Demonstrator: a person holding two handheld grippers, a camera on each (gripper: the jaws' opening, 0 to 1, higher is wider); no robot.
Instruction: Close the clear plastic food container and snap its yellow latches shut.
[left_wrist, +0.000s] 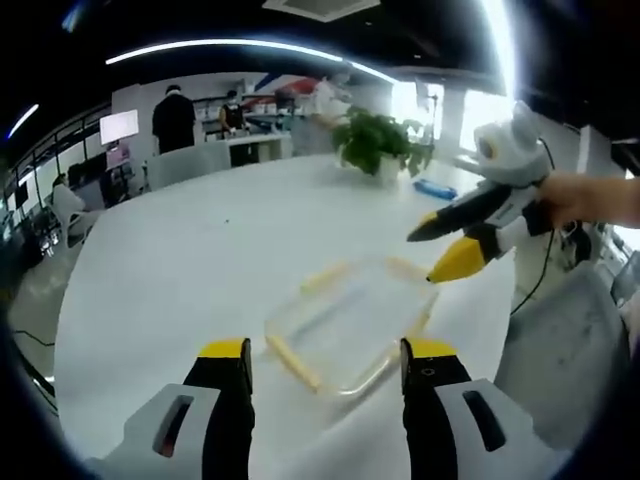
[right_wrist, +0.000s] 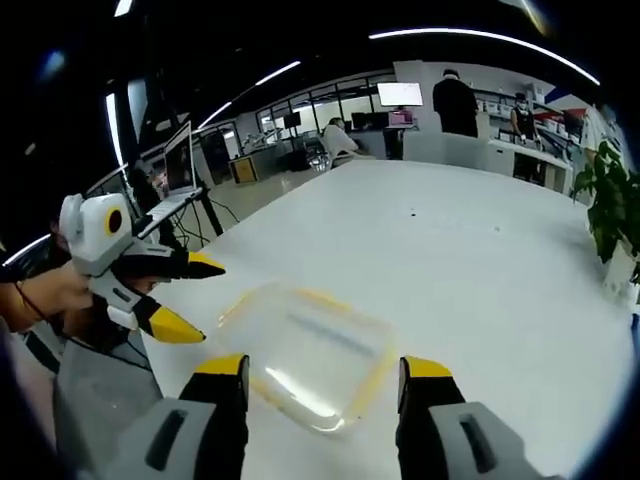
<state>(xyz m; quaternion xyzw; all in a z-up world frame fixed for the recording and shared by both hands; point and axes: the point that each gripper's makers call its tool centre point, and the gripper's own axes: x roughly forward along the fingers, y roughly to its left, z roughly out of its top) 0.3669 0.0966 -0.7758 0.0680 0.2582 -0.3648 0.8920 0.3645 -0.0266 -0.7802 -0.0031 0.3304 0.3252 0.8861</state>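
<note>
The clear plastic food container (left_wrist: 350, 325) (right_wrist: 305, 352) lies flat on the big white table (left_wrist: 220, 250) (right_wrist: 450, 260), near the table's edge, its lid resting on top and yellow latches (left_wrist: 292, 362) showing along the sides, though whether they are snapped down I cannot tell. Nothing touches it. The left gripper (left_wrist: 325, 350) (right_wrist: 190, 295) hovers just short of the container, yellow-tipped jaws spread wide and empty. The right gripper (right_wrist: 325, 365) (left_wrist: 440, 250) hangs above the opposite side, jaws likewise parted with nothing between them; a hand (left_wrist: 590, 198) grips its handle. Farther back on the table stands a leafy potted plant (left_wrist: 385, 145) (right_wrist: 615, 215) with a small blue object (left_wrist: 435, 188) beside it. Beyond, people stand at desks under long ceiling lights.
</note>
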